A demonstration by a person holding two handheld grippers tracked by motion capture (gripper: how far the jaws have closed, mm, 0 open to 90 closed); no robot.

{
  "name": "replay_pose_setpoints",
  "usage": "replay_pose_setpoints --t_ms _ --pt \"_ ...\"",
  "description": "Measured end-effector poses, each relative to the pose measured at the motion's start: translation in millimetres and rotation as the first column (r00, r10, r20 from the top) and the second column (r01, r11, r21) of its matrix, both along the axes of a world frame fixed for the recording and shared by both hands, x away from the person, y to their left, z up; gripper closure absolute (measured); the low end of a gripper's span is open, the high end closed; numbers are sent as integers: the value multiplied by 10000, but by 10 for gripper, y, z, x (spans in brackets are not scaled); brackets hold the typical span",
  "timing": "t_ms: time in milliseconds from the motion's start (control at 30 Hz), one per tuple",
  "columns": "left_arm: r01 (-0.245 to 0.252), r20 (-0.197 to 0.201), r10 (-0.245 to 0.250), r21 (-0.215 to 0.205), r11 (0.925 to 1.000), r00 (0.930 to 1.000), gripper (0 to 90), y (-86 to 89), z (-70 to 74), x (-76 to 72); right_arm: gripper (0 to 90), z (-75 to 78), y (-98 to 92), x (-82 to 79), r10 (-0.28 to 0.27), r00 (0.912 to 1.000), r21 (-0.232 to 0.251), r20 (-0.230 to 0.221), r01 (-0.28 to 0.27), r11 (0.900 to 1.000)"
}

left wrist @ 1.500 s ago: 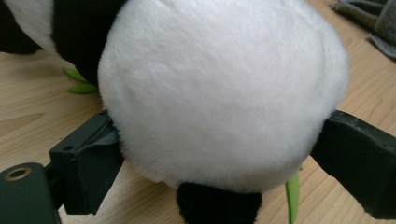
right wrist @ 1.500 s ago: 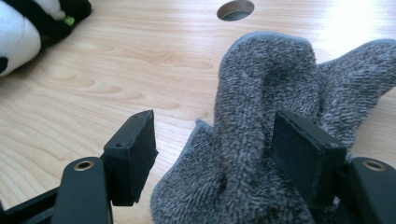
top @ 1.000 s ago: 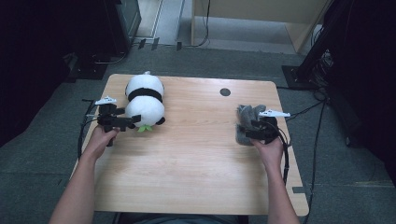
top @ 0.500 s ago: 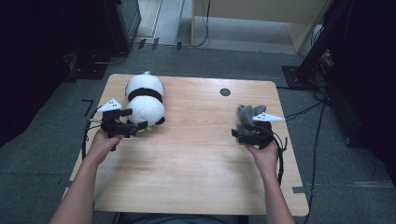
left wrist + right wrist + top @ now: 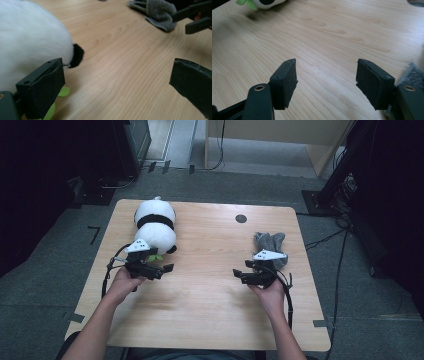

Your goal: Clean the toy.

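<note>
A black-and-white panda plush (image 5: 155, 222) lies at the table's far left, with a green leaf (image 5: 156, 256) at its near end. My left gripper (image 5: 165, 268) hovers just in front of it, open and empty, pointing toward the table's middle. In the left gripper view the plush (image 5: 30, 42) sits beside the left jaw, not between the jaws of that gripper (image 5: 117, 70). A crumpled grey cloth (image 5: 270, 244) lies at the right. My right gripper (image 5: 239, 274) is in front of it, open and pointing left; its jaws (image 5: 326, 66) frame bare wood.
The wooden table (image 5: 210, 310) has a small black round hole (image 5: 241, 218) near its far edge. Cables trail from both grippers. Dark equipment and stands surround the table on a grey floor.
Both hands have drawn toward the table's middle and nearer the person. The left gripper slid right along the plush's near end; the right gripper moved left, away from the grey cloth.
</note>
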State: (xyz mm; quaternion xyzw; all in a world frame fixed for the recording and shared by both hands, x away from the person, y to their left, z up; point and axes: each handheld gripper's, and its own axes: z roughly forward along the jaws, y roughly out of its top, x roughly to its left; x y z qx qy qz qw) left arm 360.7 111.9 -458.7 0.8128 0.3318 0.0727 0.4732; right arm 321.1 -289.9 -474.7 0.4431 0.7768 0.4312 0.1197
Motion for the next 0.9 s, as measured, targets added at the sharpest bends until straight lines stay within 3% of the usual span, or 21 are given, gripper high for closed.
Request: replay_pose_setpoints --t_ms 100,167,267,433,533,633,767,900 --pt "109 -28 -109 5 9999 9999 17 -66 -73 -33 336 -56 51 6 233 9996 4 -130 -233 9997" --pt "-211 119 207 297 9993 9997 156 -139 -116 -58 336 -91 89 5 350 9993 11 -155 -350 9994" --pt "66 -86 -62 430 9991 9999 149 -225 -197 -59 336 -149 150 11 477 9987 -81 -165 -478 9988" --pt "541 -41 -540 1001 9935 9985 149 -366 -323 -79 336 -229 224 12 566 9984 -435 -52 -568 9974" --pt "734 -90 -729 891 9933 9973 150 -419 -416 -91 336 -267 258 11 590 9982 -877 -92 -596 9944" --pt "913 171 -938 1118 9895 9954 153 -470 -486 -102 333 -308 290 9 620 9980 -1275 -108 -629 9898" --pt "1069 180 -1099 1233 9866 9938 156 -533 -546 -101 329 -375 315 29 620 9966 -1569 -546 -699 9851" --pt "1162 60 -1180 1305 9846 9930 159 -585 -567 -97 321 -396 334 24 614 9975 -1668 -345 -663 9838"
